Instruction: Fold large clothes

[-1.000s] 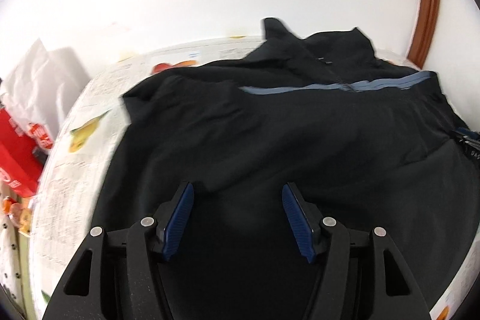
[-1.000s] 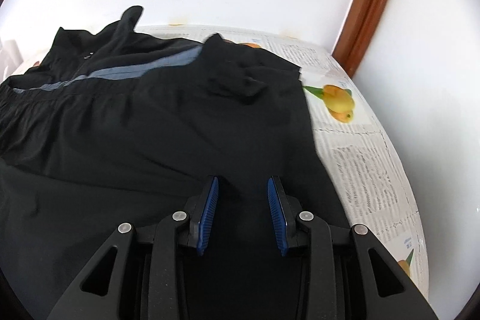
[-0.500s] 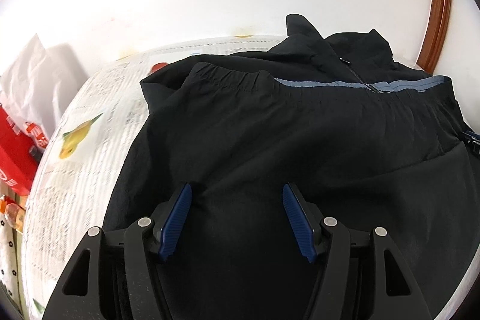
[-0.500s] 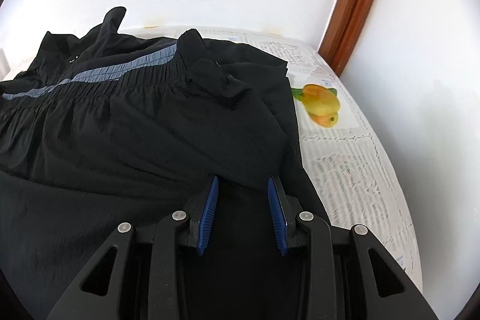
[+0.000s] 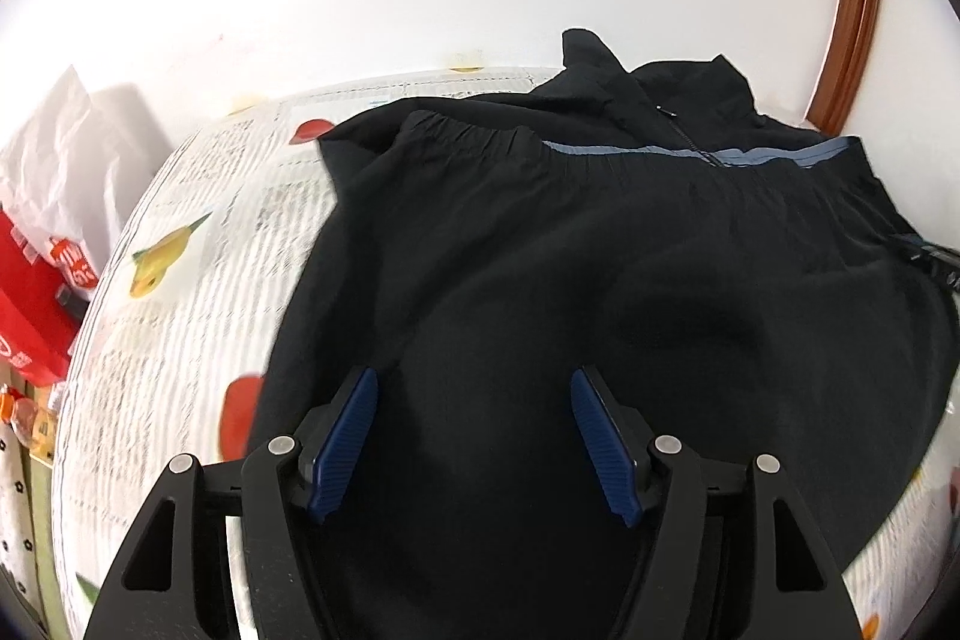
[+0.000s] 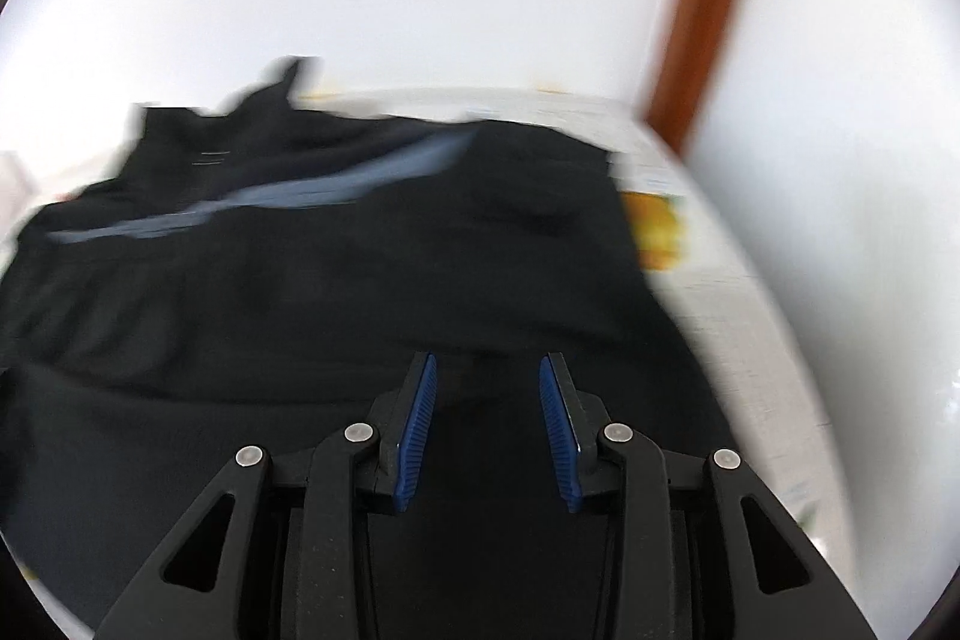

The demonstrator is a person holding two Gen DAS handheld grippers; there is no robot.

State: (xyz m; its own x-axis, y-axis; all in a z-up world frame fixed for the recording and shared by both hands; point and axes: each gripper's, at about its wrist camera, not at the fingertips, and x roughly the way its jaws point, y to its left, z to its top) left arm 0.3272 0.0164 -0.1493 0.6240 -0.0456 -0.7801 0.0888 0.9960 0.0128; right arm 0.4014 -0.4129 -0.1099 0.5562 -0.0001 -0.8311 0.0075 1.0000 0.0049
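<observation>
A black jacket (image 5: 600,280) with a grey-blue stripe (image 5: 690,155) lies folded on the table, its gathered hem laid up against the stripe and its collar at the far side. My left gripper (image 5: 474,382) hovers over the near left part of the jacket. Its jaws are opening, with cloth below them and nothing pinched. In the blurred right wrist view my right gripper (image 6: 487,364) hangs over the jacket's (image 6: 300,310) near right part. Its jaws are also opening, and no cloth is caught between the blue pads (image 6: 414,436).
The table (image 5: 198,280) wears a newsprint cover with fruit pictures. A red box (image 5: 30,304) and a white bag (image 5: 60,160) stand off its left edge. White walls run behind, with a brown wooden frame (image 6: 702,10) in the right corner.
Both pairs of jaws stand a little wider than before. The right wrist view has swung and blurred as that gripper lifts away. The jacket's hem has settled flat along the stripe.
</observation>
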